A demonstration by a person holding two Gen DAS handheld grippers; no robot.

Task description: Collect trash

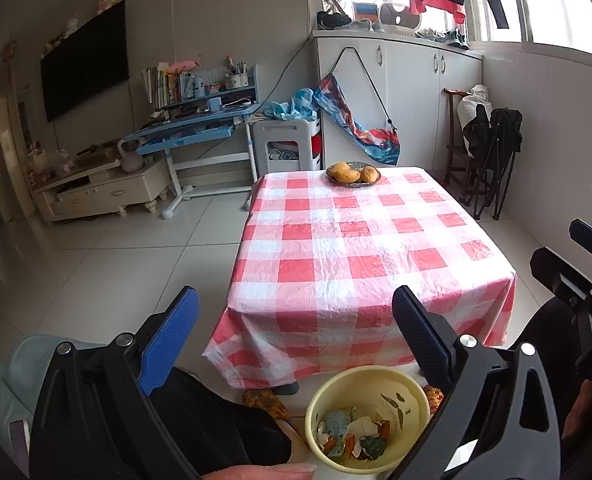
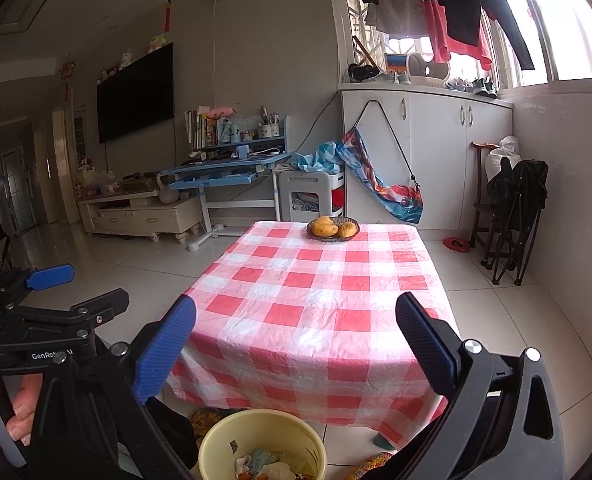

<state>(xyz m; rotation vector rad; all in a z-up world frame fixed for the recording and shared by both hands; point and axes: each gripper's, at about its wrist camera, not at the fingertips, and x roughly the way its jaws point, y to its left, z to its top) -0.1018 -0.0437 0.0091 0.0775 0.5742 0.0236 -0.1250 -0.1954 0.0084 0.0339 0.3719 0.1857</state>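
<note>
You are holding the left gripper [image 1: 293, 334] and right gripper [image 2: 296, 340] spread apart, empty; crumpled wrappers [image 1: 354, 434] are lying inside the pale yellow plastic bin [image 1: 410, 390] below the red-and-white checked tablecloth [image 1: 360, 248].

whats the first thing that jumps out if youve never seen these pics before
The red-and-white checked plastic tablecloth fills the middle of both views, bare except for a dark round bowl of yellow-orange mangoes at its far edge. Below the near edge, a pale yellow plastic bin on the floor holds crumpled wrappers and scraps. Both claws, left and right, hang open and empty.
</note>
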